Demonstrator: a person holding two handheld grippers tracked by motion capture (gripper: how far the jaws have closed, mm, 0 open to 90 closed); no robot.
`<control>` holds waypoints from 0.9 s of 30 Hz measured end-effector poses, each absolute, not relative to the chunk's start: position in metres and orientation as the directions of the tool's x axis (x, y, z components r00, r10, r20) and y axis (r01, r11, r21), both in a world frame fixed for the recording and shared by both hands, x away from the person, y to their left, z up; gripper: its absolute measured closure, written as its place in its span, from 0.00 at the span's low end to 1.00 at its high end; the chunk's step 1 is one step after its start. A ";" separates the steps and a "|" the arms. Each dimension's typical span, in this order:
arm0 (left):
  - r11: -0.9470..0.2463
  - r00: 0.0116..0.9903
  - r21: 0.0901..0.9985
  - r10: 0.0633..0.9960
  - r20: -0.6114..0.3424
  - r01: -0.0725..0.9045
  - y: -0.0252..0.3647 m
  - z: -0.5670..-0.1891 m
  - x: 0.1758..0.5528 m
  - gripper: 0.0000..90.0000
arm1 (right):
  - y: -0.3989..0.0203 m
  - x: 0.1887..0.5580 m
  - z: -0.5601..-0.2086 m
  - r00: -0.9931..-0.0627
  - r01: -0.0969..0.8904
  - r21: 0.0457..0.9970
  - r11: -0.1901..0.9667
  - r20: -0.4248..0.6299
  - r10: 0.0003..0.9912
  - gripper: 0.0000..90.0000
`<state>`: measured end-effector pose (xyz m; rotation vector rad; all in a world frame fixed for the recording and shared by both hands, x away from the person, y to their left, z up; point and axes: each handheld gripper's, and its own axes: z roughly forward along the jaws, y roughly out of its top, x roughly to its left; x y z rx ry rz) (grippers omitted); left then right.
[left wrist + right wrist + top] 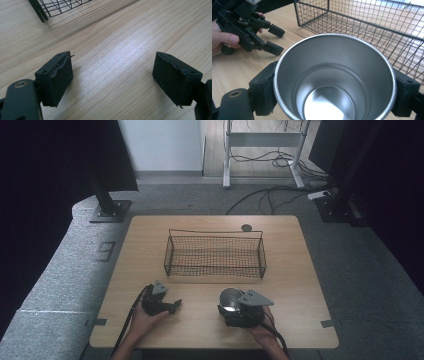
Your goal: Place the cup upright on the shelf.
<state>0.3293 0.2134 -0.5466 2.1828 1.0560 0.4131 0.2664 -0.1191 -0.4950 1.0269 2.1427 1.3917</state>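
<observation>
The right gripper (229, 309) clamps a shiny round steel cup (230, 298), one black jaw pressed on each side of its wall; in the right gripper view the cup (334, 82) stands upright with its mouth open and nothing inside. It sits on the pale wooden bench (295, 270), near the front edge and right of centre, just before the black wire-mesh basket (215, 255), apart from it. The left gripper (175, 305) rests on the bench at the near left, held by a hand (145, 322), its jaws spread wide with only bare wood between them. The basket lies across the middle of the bench.
</observation>
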 end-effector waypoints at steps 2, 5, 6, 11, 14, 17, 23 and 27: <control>-0.449 0.623 0.687 0.783 -0.006 0.571 0.213 -0.547 0.329 0.18 | -0.120 0.267 -0.493 -0.658 0.366 0.900 0.238 0.069 0.750 0.16; -0.445 0.619 0.689 0.786 -0.006 0.572 0.213 -0.547 0.329 0.19 | -0.122 0.268 -0.488 -0.655 0.366 0.902 0.228 0.075 0.752 0.16; -0.445 0.618 0.689 0.786 -0.006 0.573 0.213 -0.547 0.329 0.19 | -0.122 0.269 -0.487 -0.655 0.362 0.905 0.226 0.074 0.752 0.16; -0.444 0.618 0.689 0.786 -0.007 0.573 0.213 -0.547 0.329 0.19 | -0.124 0.269 -0.482 -0.660 0.355 0.906 0.229 0.069 0.748 0.16; -0.445 0.618 0.688 0.786 -0.006 0.573 0.213 -0.547 0.329 0.19 | -0.127 0.272 -0.481 -0.661 0.365 0.904 0.221 0.084 0.746 0.16; -0.445 0.618 0.688 0.786 -0.006 0.573 0.213 -0.547 0.329 0.19 | -0.128 0.275 -0.478 -0.659 0.363 0.905 0.222 0.081 0.748 0.16; -0.445 0.618 0.688 0.786 -0.007 0.573 0.213 -0.547 0.329 0.19 | -0.128 0.280 -0.471 -0.660 0.363 0.908 0.210 0.091 0.746 0.16; -0.444 0.617 0.689 0.787 -0.007 0.573 0.213 -0.547 0.329 0.19 | -0.129 0.282 -0.467 -0.673 0.371 0.907 0.198 0.117 0.730 0.16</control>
